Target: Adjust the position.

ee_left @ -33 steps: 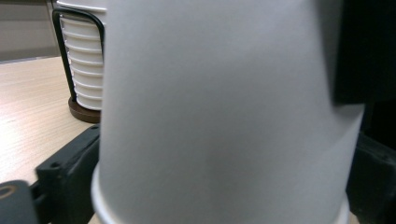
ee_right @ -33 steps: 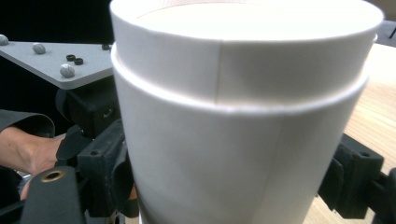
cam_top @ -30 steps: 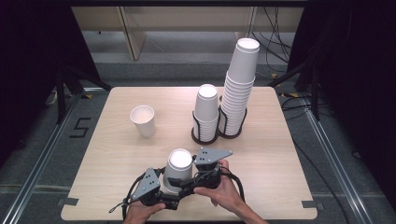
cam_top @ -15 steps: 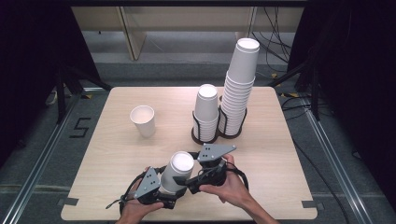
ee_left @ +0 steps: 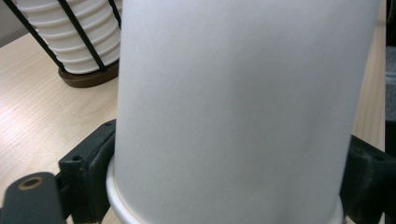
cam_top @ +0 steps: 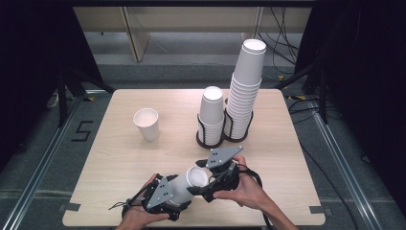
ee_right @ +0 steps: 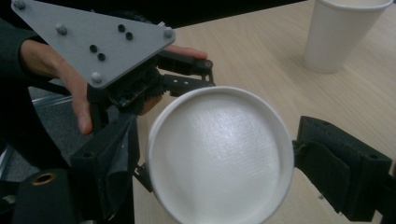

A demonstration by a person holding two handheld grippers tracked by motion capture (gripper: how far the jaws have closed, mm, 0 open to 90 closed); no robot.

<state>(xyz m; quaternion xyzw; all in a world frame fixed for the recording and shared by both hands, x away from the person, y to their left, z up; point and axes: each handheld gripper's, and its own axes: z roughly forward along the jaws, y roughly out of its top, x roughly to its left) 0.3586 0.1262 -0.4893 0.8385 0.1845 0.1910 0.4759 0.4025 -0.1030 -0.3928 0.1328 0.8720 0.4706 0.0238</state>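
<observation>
Handover is the step in hand, by my reading: a white paper cup (cam_top: pixel 187 183) lies tilted above the near edge of the pale wooden tabletop (cam_top: pixel 119 158), caught between the two tools. The left gripper (cam_top: pixel 178 195) has just been closing its fingers, and in the left gripper view they sit against the cup's (ee_left: pixel 243 107) wall on both sides near the rolled rim, pinching it. The right gripper (cam_top: pixel 203 189) meets the cup at its closed bottom end; in the right gripper view its black fingers (ee_right: pixel 343 175) flank the round bottom (ee_right: pixel 219 154) of the cup, the left one at its edge, the right one with a narrow gap, so they look spread rather than pressing.

Farther off, a second white paper cup (cam_top: pixel 147 123) stands upright and alone at the left of the tabletop. At the far right, two black wire holders carry stacks: a short stack of white cups (cam_top: pixel 211 114) and, touching beside it, a tall stack (cam_top: pixel 245 88).

The next move probably calls for the right gripper to draw clear of the bottom while the left keeps a gentle, even hold; thin paper walls could buckle under a harder squeeze.
</observation>
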